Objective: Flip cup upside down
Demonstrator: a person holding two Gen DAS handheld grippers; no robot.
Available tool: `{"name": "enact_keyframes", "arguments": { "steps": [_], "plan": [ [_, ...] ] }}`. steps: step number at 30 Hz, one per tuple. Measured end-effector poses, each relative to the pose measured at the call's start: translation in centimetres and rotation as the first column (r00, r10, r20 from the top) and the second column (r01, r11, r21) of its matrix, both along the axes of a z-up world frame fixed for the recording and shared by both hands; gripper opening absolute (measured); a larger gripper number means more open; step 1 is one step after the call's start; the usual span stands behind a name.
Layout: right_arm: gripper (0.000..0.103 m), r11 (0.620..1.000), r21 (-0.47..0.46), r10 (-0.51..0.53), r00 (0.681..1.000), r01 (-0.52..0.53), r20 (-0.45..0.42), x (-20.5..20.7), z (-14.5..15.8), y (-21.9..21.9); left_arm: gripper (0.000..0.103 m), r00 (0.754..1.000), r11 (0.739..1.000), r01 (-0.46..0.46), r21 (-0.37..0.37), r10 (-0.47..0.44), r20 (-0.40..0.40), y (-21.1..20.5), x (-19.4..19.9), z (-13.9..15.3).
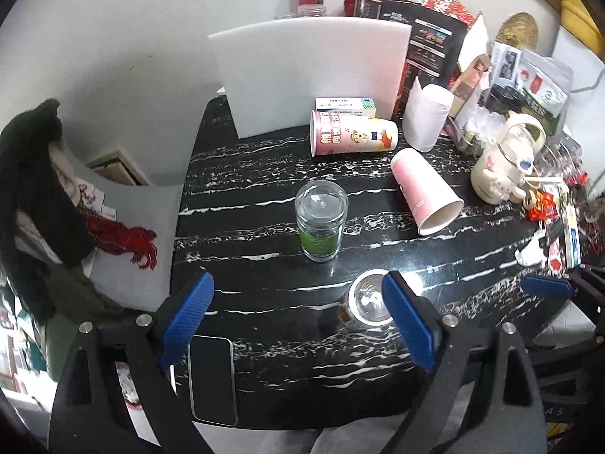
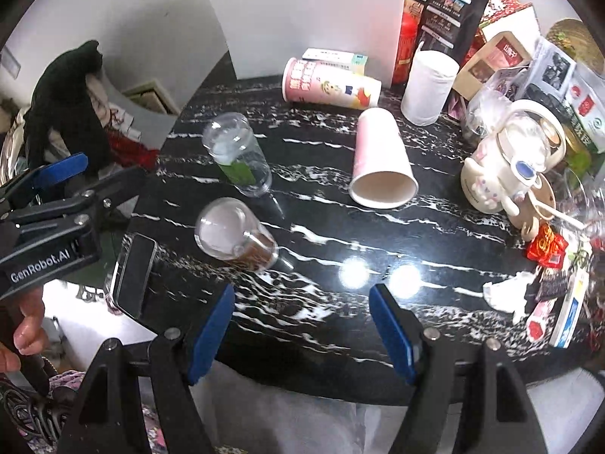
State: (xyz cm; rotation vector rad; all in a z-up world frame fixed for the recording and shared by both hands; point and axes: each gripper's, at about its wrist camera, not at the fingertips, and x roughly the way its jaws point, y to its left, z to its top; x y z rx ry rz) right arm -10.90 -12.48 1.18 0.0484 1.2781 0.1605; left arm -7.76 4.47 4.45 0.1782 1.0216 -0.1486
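A clear glass cup with a green label (image 1: 321, 223) (image 2: 238, 155) stands bottom up mid-table. A second clear cup with a brown label (image 1: 368, 302) (image 2: 234, 234) stands bottom up nearer me. A pink paper cup (image 1: 425, 191) (image 2: 382, 159) lies on its side, mouth toward me. A printed pink cup (image 1: 353, 133) (image 2: 331, 83) lies on its side behind it. My left gripper (image 1: 298, 321) is open above the table's front edge, the brown-label cup by its right finger. My right gripper (image 2: 302, 333) is open and empty at the front edge.
The table (image 1: 245, 265) is black marble. A phone (image 1: 211, 378) (image 2: 132, 274) lies at its front left edge. A white board (image 1: 310, 75) stands at the back. A white roll (image 1: 427, 117), a cream kettle (image 1: 506, 159) and packets crowd the right side.
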Motion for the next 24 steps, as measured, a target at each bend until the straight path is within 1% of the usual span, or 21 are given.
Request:
{"name": "enact_keyframes", "arguments": {
  "steps": [6,12,18,24],
  "plan": [
    [0.074,0.999,0.002,-0.040,0.999,0.040,0.032,-1.0,0.5,1.9,0.091,0.998,0.998,0.059,0.004,-0.059,-0.021,1.2,-0.7,-0.2],
    [0.074,0.998,-0.005,-0.070,0.997,0.070,0.044,-1.6,0.4,2.7,0.091,0.993,0.995,0.100,-0.001,-0.100,-0.060,1.3,-1.0,-1.5],
    [0.074,0.994,0.001,-0.109,0.993,0.109,0.034,-2.2,-0.1,2.4,0.091,0.988,0.993,0.121,-0.017,-0.122,-0.095,1.1,-1.2,-2.6],
    [0.074,0.992,0.002,-0.123,0.992,0.123,0.032,-2.4,-0.2,2.4,0.091,0.987,0.992,0.124,-0.024,-0.126,-0.103,1.2,-1.2,-2.9]
  ]
}}
